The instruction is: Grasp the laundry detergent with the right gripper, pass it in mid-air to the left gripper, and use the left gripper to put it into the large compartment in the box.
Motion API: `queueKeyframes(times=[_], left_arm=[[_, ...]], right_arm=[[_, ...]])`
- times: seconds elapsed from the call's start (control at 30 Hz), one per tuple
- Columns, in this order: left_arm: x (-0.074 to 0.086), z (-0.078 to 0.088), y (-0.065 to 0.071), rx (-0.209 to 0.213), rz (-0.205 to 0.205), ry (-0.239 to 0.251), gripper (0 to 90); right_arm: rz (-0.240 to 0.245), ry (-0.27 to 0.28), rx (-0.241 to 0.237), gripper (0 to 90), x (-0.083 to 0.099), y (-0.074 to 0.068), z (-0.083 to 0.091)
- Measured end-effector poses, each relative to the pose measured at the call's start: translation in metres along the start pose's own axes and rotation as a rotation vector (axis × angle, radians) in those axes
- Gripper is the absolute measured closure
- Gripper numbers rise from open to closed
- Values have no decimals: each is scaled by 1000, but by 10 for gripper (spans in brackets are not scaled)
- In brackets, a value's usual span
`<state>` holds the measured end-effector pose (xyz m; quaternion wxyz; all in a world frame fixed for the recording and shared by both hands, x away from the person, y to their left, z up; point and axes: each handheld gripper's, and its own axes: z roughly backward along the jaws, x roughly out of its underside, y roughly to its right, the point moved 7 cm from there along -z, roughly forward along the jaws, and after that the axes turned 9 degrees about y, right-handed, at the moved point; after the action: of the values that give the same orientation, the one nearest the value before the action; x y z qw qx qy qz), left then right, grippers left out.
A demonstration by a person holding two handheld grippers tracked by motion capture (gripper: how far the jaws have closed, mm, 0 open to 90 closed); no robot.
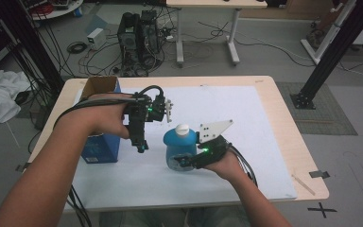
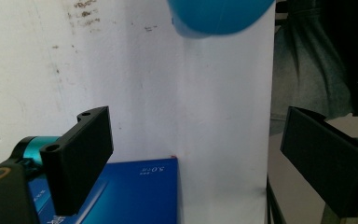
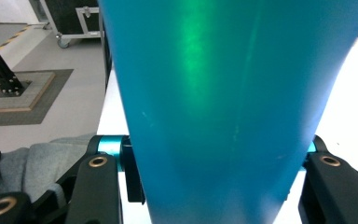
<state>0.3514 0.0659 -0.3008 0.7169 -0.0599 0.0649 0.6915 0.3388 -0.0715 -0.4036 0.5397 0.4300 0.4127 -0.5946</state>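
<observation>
Bottle (image 1: 178,150), blue with a white cap, stands upright on the white mat (image 1: 246,142), clamped in my right gripper (image 1: 189,161); my left gripper (image 1: 142,146) hangs beside the blue box (image 1: 100,146). Left gripper view: my jaws stand wide apart, empty. Right gripper view: my jaws squeeze the bottle's sides.

Black hand-held gripper (image 1: 182,162), green light, trailing cables
</observation>
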Motion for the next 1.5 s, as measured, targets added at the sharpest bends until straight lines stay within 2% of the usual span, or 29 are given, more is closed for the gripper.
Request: queueKeyframes(times=[0.03, 0.07, 0.1, 0.13, 0.2, 0.27, 0.3, 0.37, 0.4, 0.5, 0.53, 0.57, 0.6, 0.63, 0.67, 0.7, 0.73, 0.77, 0.9, 0.93, 1.03, 1.07, 1.1, 1.13, 1.2, 1.23, 1.3, 1.33, 1.5], left_arm=[[-1, -2, 2, 9, 9, 5, 92], [-1, -3, 1, 4, -1, 1, 92], [-2, -4, 4, 15, 16, 1, 92], [-3, -5, 2, 2, -7, 2, 92], [-3, -7, 5, 16, 3, 4, 92], [-4, -8, 5, 6, -11, 1, 92], [-5, -9, 6, 13, -9, 7, 92], [-6, -9, 7, 3, -16, 3, 92], [-7, -9, 10, 14, -6, 8, 92], [-10, -10, 10, 7, -22, 8, 92], [-10, -10, 12, 10, -12, 7, 92], [-11, -10, 12, 11, -16, 9, 92], [-13, -11, 12, 3, -31, 8, 92], [-13, -11, 14, 12, -22, 5, 92], [-14, -11, 13, 5, -40, 6, 92], [-14, -11, 15, 13, -26, 5, 92], [-15, -12, 13, 6, -43, 7, 92], [-15, -12, 15, 10, -28, 6, 92], [-16, -14, 14, 1, -45, 8, 92], [-16, -14, 15, 4, -47, 7, 92], [-16, -15, 17, 13, -35, 4, 92], [-16, -15, 16, 6, -50, 2, 93], [-15, -16, 16, 7, -48, 6, 93], [-15, -16, 19, 15, -24, 6, 93], [-14, -16, 19, 13, -25, -1, 93], [-15, -16, 17, 8, -49, -3, 93], [-15, -16, 17, 0, -50, -2, 93], [-14, -16, 20, 13, -25, -4, 93], [-15, -16, 20, 7, -27, -6, 105]], right_arm=[[6, -3, -5, 449, -1, 0, -3], [9, -2, -8, 449, -2, 0, -5], [16, 2, -17, 449, -3, 0, -11], [20, 6, -19, 449, -4, 0, -14], [17, 6, -24, 449, -5, 0, -16], [75, 31, -26, 449, -9, 3, -24], [12, -7, -40, 449, -7, -3, -24], [27, 3, -54, 449, -9, -3, -32], [27, 3, -54, 449, -9, -3, -32], [29, -2, -62, 449, -9, -4, -39], [43, -3, -62, 449, -9, -3, -41], [26, -5, -66, 449, -10, -5, -44], [41, 4, -67, 450, -11, -4, -46], [41, 4, -67, 450, -11, -4, -46], [47, 11, -67, 449, -13, -4, -48], [47, 11, -67, 449, -13, -4, -48], [62, 17, -69, 449, -15, -3, -50], [62, 17, -69, 449, -15, -3, -50], [51, 15, -74, 450, -18, -5, -53], [63, 24, -70, 450, -19, -4, -55], [70, 24, -79, 450, -22, -5, -58], [63, 29, -85, 451, -24, -7, -59], [56, 31, -86, 451, -24, -8, -60], [56, 31, -86, 451, -24, -8, -60], [64, 31, -92, 451, -25, -7, -62], [70, 29, -89, 451, -25, -7, -62], [59, 33, -93, 451, -26, -8, -63], [64, 38, -89, 451, -26, -8, -63], [74, 36, -89, 450, -26, -8, -63]])
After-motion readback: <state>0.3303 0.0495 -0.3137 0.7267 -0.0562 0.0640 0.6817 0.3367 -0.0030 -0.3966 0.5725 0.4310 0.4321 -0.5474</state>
